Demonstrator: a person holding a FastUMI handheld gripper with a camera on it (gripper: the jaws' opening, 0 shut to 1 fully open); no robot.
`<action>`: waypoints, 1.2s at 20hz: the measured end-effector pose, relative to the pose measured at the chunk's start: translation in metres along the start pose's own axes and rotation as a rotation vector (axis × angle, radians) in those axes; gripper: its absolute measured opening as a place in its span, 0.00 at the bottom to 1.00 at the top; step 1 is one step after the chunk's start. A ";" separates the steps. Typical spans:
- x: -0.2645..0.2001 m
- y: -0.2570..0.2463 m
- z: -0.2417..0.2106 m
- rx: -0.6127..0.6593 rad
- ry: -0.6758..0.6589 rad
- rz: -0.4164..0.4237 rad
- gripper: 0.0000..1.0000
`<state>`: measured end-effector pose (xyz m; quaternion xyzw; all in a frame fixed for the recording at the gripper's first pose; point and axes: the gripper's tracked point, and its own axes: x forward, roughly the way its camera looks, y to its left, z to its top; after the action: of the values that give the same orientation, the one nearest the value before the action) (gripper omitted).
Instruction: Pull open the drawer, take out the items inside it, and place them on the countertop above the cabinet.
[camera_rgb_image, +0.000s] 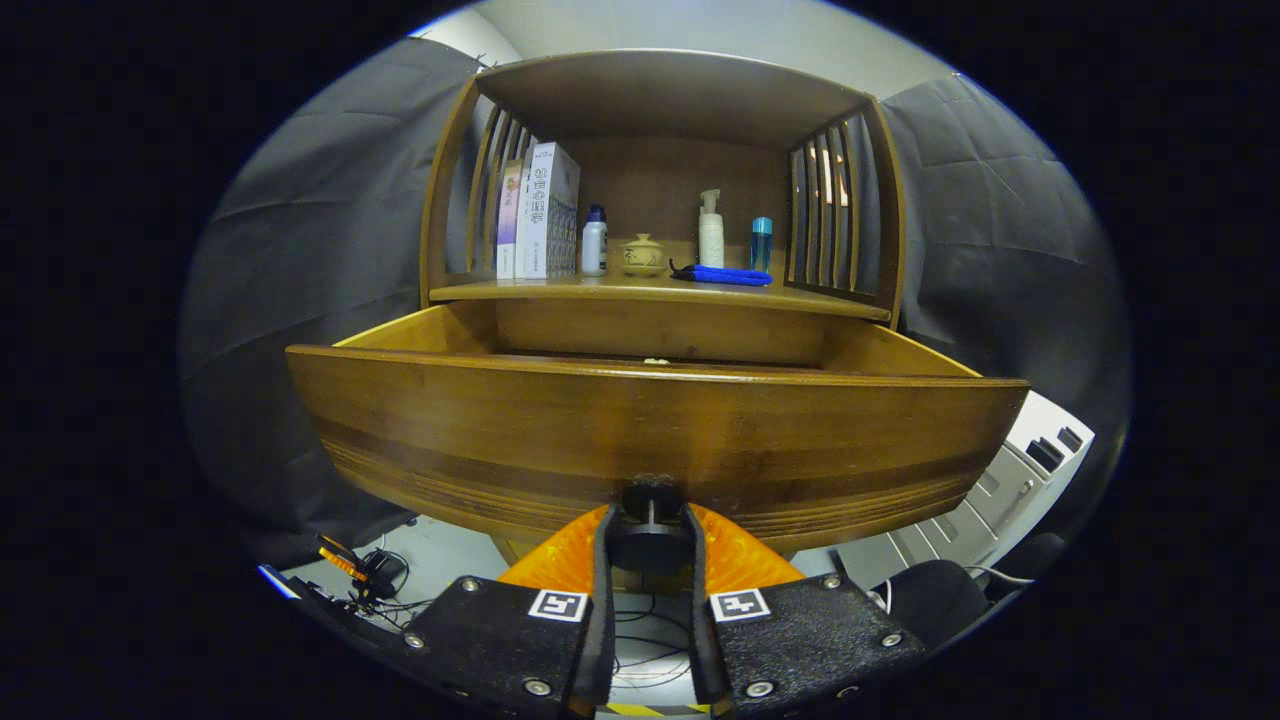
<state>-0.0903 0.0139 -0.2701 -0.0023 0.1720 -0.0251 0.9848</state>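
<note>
A wooden cabinet stands ahead with its wide drawer (650, 420) pulled out towards me. My gripper (650, 535) is shut on the drawer's dark round knob (651, 497), which sits between the two fingers at the middle of the drawer front. Beyond the drawer's top edge a small pale item (656, 361) just peeks out; the rest of the drawer's inside is hidden by the front panel. Above the drawer lies the countertop (640, 291), under a wooden hutch.
On the countertop stand books (540, 212), a white bottle (594, 242), a small lidded pot (642, 256), a pump bottle (711, 230), a blue bottle (761, 244) and a blue cloth (722, 274). A grey device (1010, 480) sits low to the right; cables (375, 580) lie on the floor.
</note>
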 end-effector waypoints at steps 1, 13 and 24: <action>-0.003 0.001 -0.002 0.005 0.001 0.002 0.31; -0.036 0.017 0.085 0.110 -0.158 0.154 0.97; 0.029 -0.028 0.167 0.121 -0.073 0.019 0.96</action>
<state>-0.0077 -0.0164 -0.1220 0.0579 0.1342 -0.0258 0.9889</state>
